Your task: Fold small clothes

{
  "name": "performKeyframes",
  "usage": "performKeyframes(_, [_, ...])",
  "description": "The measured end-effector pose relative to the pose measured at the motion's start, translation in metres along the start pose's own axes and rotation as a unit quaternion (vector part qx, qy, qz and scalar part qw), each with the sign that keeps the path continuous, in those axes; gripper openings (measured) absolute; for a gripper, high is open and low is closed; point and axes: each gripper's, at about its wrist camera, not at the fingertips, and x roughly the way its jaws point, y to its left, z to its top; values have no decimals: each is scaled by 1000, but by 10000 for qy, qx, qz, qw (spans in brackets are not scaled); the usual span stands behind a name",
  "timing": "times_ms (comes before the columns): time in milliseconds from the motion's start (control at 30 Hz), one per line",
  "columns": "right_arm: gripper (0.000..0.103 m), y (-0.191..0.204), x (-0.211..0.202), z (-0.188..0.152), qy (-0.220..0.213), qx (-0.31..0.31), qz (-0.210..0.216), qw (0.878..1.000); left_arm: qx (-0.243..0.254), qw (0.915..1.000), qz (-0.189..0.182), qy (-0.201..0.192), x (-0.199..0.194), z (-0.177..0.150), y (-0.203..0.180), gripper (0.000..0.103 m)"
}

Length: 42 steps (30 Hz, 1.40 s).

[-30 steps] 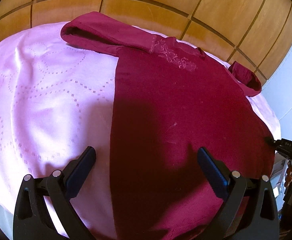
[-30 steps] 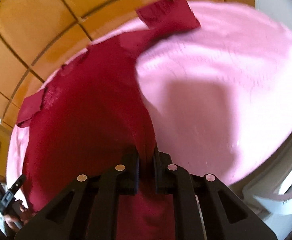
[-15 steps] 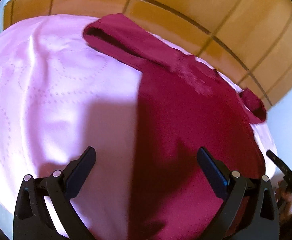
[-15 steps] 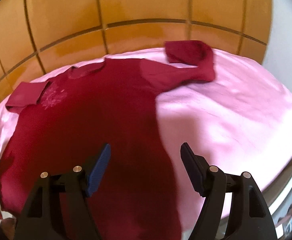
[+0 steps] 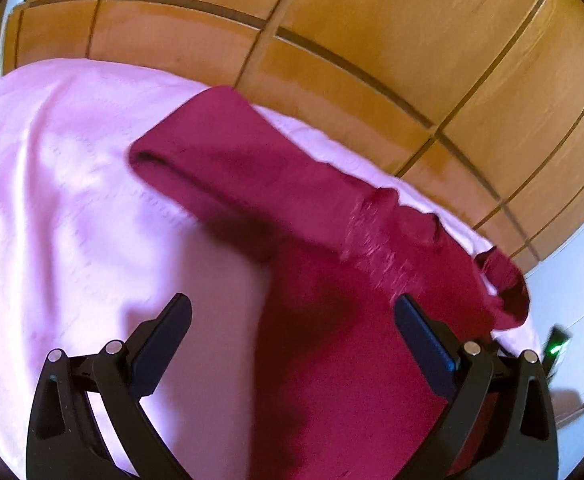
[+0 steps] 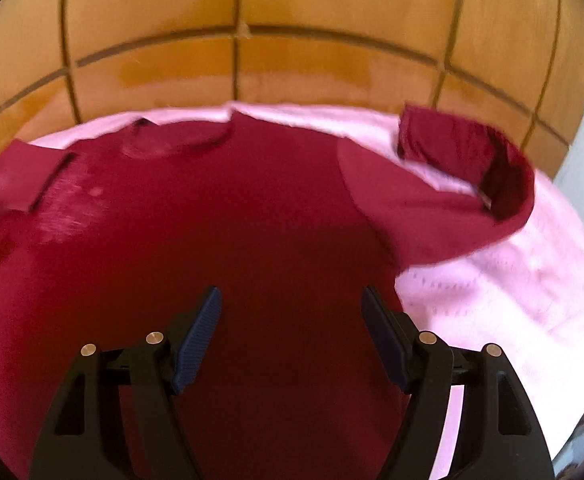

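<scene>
A dark red long-sleeved shirt (image 6: 220,240) lies spread flat on a pink cloth (image 6: 531,280). Its right sleeve (image 6: 471,168) is bent back on itself near the far edge. In the left wrist view the shirt (image 5: 351,340) shows with its left sleeve (image 5: 232,168) stretched out to the upper left. My left gripper (image 5: 292,320) is open and empty, above the shirt's left side edge. My right gripper (image 6: 292,312) is open and empty, above the shirt's body near its right side.
A wooden panelled wall (image 6: 292,40) stands right behind the pink-covered surface. The pink cloth (image 5: 52,200) spreads wide to the left of the shirt. A white wall (image 5: 579,280) is at the far right.
My right gripper let go of the shirt's hem, opened, and moved up over the shirt's body. My left gripper stayed open and moved forward toward the left sleeve.
</scene>
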Motion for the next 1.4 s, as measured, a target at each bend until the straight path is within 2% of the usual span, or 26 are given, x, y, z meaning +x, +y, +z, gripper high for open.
performKeyframes(33, [78, -3, 9, -3, 126, 106, 20, 9999, 54, 10000, 50, 13, 4, 3, -3, 101])
performKeyframes(133, [81, -8, 11, -6, 104, 211, 23, 9997, 508, 9983, 279, -61, 18, 15, -22, 101])
performKeyframes(200, [83, -6, 11, -7, 81, 166, -39, 9998, 906, 9941, 545, -220, 29, 21, -38, 101])
performKeyframes(267, [83, -5, 13, -8, 73, 180, -47, 9998, 1347, 9866, 849, -345, 43, 26, -55, 101])
performKeyframes(367, [84, -7, 14, -10, 59, 217, -11, 9997, 2028, 9707, 1267, -240, 74, 32, -77, 101])
performKeyframes(500, [85, -6, 15, -9, 67, 202, -20, 9998, 2325, 9613, 1466, -191, 101, 35, -84, 101])
performKeyframes(667, [86, -4, 16, -10, 56, 178, -70, 9998, 2540, 9552, 1518, 16, 124, 27, -83, 101])
performKeyframes(900, [86, -5, 18, -11, 43, 167, -97, 9998, 2480, 9553, 1603, 165, 138, 24, -79, 101])
performKeyframes(967, [86, -5, 18, -11, 39, 164, -103, 9998, 2545, 9536, 1605, 115, 138, 22, -81, 94])
performKeyframes(1033, [86, -5, 18, -11, 36, 159, -113, 9998, 2610, 9518, 1610, 73, 139, 20, -84, 82])
performKeyframes(1167, [86, -4, 18, -11, 35, 154, -119, 9998, 2716, 9483, 1642, 6, 140, 15, -89, 75])
performKeyframes(1400, [86, -4, 18, -11, 33, 152, -119, 9998, 2689, 9489, 1652, -38, 140, 13, -88, 62])
